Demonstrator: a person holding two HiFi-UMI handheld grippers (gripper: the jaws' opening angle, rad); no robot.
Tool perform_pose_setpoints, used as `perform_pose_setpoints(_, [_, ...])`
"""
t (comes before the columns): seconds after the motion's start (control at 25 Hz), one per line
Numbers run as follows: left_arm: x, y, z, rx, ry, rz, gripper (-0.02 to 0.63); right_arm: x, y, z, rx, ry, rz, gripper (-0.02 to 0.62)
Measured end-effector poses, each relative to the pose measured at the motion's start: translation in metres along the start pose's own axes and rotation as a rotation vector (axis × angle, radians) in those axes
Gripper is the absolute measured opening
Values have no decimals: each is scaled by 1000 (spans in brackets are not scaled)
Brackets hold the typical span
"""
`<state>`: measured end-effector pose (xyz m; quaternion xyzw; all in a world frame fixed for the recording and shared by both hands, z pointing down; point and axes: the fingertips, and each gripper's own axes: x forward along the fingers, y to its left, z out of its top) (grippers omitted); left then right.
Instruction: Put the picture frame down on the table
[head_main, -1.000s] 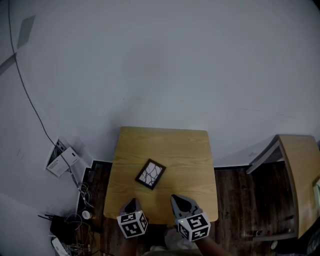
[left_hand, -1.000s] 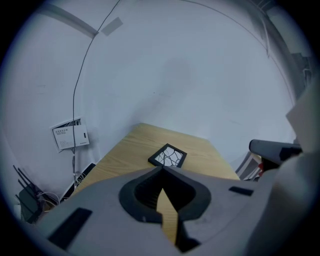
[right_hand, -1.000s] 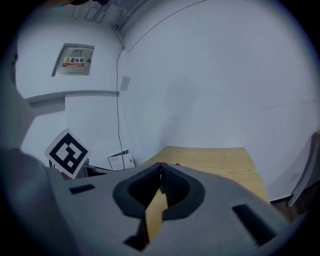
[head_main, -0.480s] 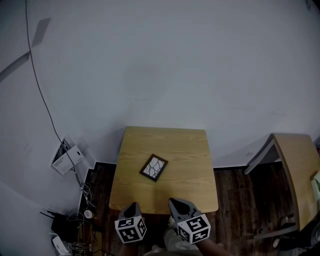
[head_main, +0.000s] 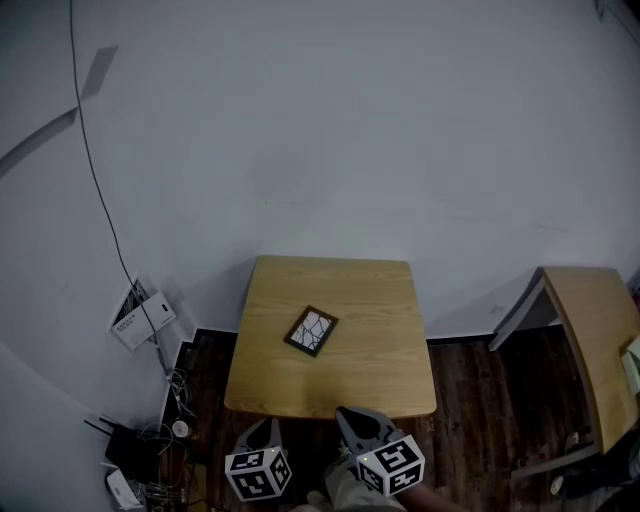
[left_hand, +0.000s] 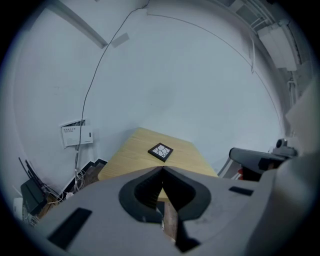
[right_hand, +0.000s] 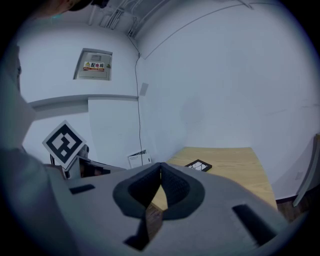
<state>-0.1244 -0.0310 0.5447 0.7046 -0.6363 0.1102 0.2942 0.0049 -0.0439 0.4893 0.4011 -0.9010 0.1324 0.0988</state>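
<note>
On the table (head_main: 385, 375) lay the picture frame (head_main: 311, 330), likely light, stiff, breakable, best edge-gripped; left gripper (left_hand: 162, 169) and right gripper (right_hand: 160, 164) were clenched, empty.

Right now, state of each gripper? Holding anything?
Left gripper: closed, empty.
Right gripper: closed, empty.
The picture frame lies flat on the table, clear of both.

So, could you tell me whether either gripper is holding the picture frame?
No: the picture frame lies flat on the table, while the left gripper and right gripper sit shut and empty off its near edge.
</note>
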Motion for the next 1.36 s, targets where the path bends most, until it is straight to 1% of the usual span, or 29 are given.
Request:
perform_pose_setpoints(0.32, [-23,1,-11,-8,-11,-8,3,-12,21,-2,-6,-11,33,-2])
perform_pose_setpoints(0.6, [-31,-1,-13,-25,-18,-15,3,-17,34,1,-31,-12,67,-2])
perform_pose_setpoints(0.88, [-33,-3,-10,-27,-29,-24,3,-19,37,6,-42,-25,66,-2])
perform_pose_setpoints(1.36, [-25,-10,-3,-42,-35,-48,3,-16,31,11,-32,-39,54,-2])
